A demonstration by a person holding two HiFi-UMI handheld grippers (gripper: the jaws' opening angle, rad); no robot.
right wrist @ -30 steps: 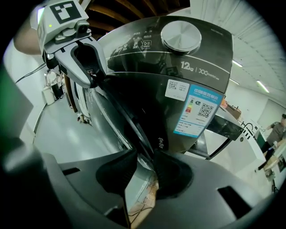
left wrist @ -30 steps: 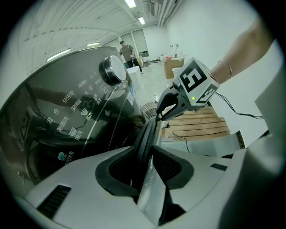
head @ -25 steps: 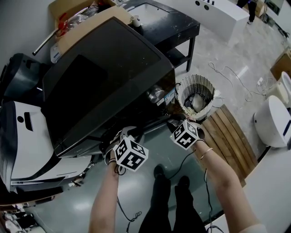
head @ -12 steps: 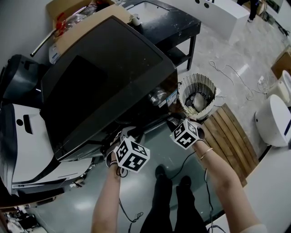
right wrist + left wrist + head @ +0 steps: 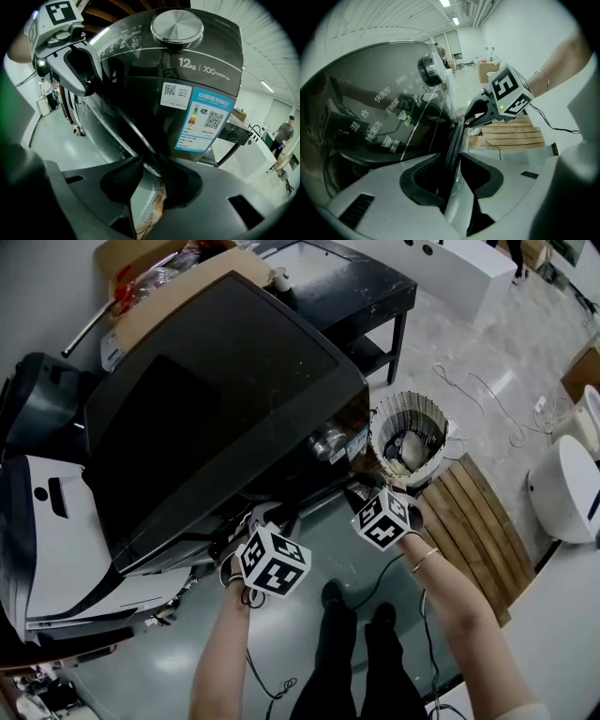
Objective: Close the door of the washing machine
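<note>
The washing machine's dark glass door (image 5: 216, 399) lies sloped over the machine, its front edge towards me. My left gripper (image 5: 258, 518) is at the left part of that edge. In the left gripper view the thin door rim (image 5: 454, 140) runs between its pads and the gripper (image 5: 452, 164) is shut on it. My right gripper (image 5: 362, 487) holds the same edge further right, below the knob (image 5: 177, 26) and the blue label (image 5: 206, 119). The rim (image 5: 140, 140) passes between its pads; the gripper's (image 5: 152, 164) jaws are opening slightly but still touch it.
A woven basket (image 5: 408, 442) stands right of the machine, with wooden slats (image 5: 478, 521) in front of it. A black table (image 5: 356, 296) and a cardboard box (image 5: 159, 259) are behind. White appliances stand at the left (image 5: 56, 549) and right (image 5: 567, 488). Cables cross the floor.
</note>
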